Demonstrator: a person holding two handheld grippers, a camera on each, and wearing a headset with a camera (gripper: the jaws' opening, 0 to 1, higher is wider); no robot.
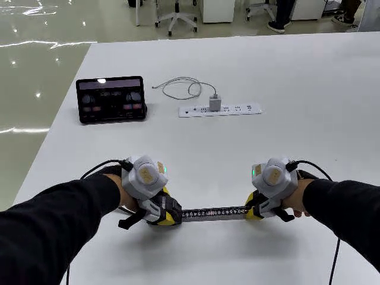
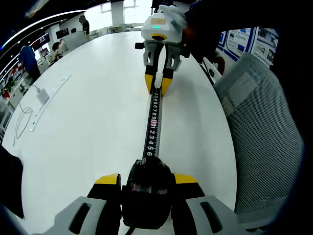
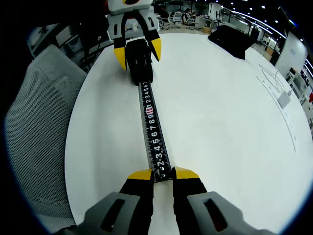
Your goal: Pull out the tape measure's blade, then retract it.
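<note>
Fingers clamped: left gripper (image 1: 168,212), right gripper (image 1: 250,212)

On the white table (image 1: 297,89), a tablet (image 1: 111,99) lies near a power strip (image 1: 237,110) holding a charger (image 1: 214,104).

The table (image 1: 285,71) is smooth and matt, the tape measure case (image 2: 146,196) black plastic, the blade (image 3: 152,127) matt, the chair (image 2: 264,147) mesh cloth.

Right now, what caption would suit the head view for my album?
On a white table, the left gripper holds the tape measure case while the right gripper pinches the drawn-out blade.
</note>
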